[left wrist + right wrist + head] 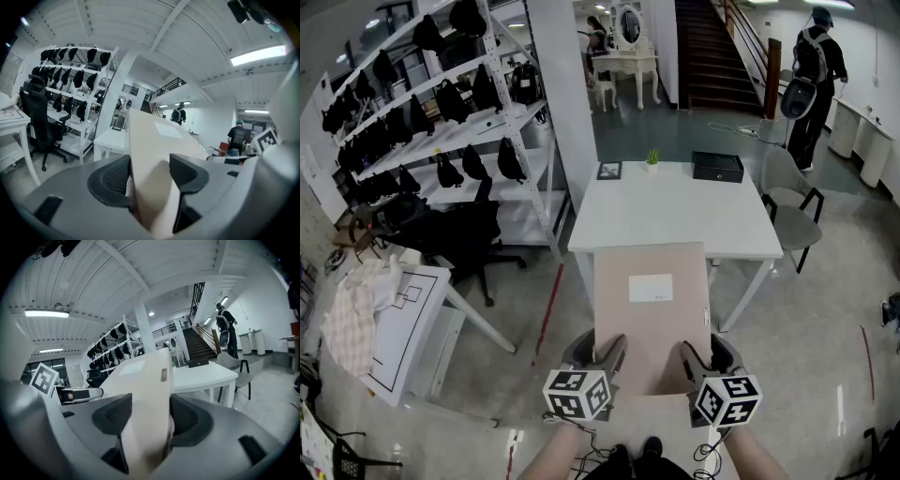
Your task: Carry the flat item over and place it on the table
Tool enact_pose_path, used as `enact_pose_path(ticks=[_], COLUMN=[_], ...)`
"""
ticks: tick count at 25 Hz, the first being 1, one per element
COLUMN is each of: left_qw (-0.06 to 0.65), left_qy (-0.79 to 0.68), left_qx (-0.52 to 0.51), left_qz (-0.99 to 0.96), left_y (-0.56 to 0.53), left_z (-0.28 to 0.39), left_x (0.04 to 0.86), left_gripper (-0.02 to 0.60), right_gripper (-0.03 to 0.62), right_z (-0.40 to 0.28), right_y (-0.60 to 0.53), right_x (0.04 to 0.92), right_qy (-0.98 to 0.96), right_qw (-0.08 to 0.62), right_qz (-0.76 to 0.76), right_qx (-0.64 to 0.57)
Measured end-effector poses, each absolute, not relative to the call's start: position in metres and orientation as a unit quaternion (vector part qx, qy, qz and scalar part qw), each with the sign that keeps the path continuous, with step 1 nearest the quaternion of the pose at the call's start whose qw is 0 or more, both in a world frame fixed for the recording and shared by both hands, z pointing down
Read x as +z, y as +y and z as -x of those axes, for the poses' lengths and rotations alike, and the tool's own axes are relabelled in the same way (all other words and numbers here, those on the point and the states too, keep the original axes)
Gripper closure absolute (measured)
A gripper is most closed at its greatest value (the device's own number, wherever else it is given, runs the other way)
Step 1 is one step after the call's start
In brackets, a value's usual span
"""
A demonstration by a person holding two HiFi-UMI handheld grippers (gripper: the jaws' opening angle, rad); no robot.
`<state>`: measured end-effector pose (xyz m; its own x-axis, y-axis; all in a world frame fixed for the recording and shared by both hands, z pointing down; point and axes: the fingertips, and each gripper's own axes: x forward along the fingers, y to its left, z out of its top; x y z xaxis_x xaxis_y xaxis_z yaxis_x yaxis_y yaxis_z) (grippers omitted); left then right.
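Tongs status: left tongs and right tongs each clamp the near edge of the flat item, one towards each corner. Pads press on both faces. The jaws stand wide because the item's thickness fills the gap. Both gripper views show it seated deep between the pads.

Flat item is a beige board with a white label near its middle. I hold it out in front of me, roughly level and off the floor. In the head view its far edge overlaps the near edge of the white counter. My read is that it's airborne and not landed yet. I can't tell how much height is left.

Step in hand is the final approach and set-down. How I'd do it:
- Hold both tongs at the same height so the board doesn't twist between the two grips.
- Walk in centred. The grey chair stands at the counter's right side.
- Get the far edge over the counter first, lower it to touch, then slide the board forward.
- Land on the bare near half. The picture frame, small plant and black box sit along the far edge, well apart from that zone.
- Open the tongs only once most of the board is supported. Otherwise I'd expect it to tip off the near edge.
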<state>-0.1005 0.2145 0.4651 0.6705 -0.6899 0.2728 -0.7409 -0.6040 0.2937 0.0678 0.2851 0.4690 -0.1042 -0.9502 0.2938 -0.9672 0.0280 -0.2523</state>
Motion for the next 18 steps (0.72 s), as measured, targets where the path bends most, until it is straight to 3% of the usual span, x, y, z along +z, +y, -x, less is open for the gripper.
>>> enact_pose_path(ticks=[18], left_qw=[0.179], left_qy=[-0.404], left_qx=[0.057], left_qz=[-0.895], left_y=[0.206], left_z=[0.064], left_x=[0.459], left_gripper=[0.314], right_gripper=[0.338], right_z=[-0.104], right_y=[0.275], right_x=[0.466], right_qy=[-0.724], right_qw=[0.004], right_qz=[-0.663], right_qx=[0.189])
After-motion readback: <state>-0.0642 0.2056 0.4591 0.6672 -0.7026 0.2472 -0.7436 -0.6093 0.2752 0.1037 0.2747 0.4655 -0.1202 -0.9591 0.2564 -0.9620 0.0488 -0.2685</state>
